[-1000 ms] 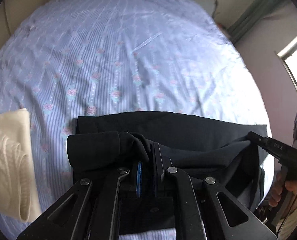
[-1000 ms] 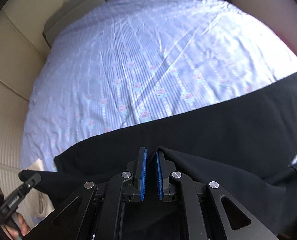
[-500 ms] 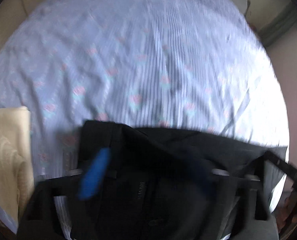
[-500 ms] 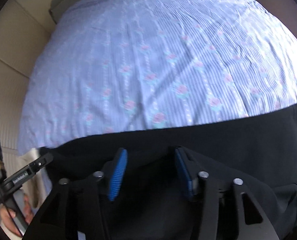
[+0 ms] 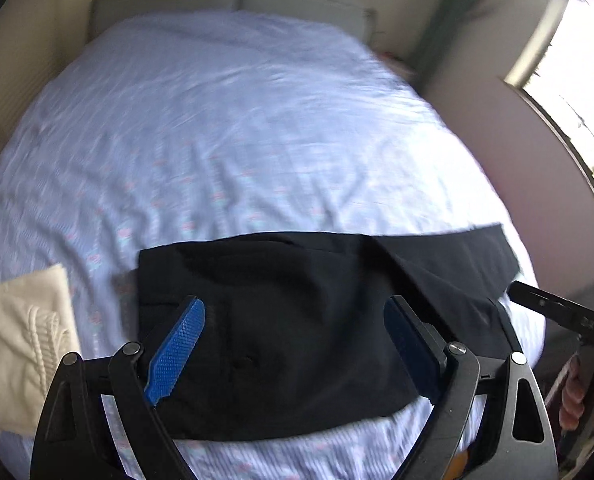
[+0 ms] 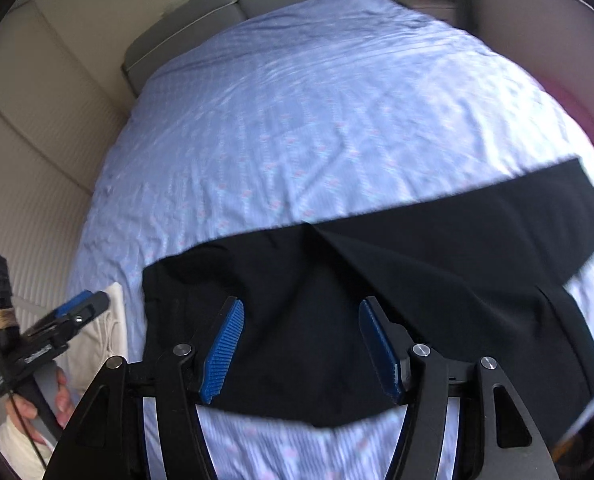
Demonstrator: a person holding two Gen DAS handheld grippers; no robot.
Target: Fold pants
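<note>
Pants (image 5: pixel 297 320) lie flat beneath both spread, empty grippers.

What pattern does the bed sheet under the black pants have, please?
The bed sheet is pale blue with fine stripes and small pink flowers, clearest in the right wrist view.

Illegible white markings on the right hand-held gripper (image 5: pixel 517 294), no readable text
</note>
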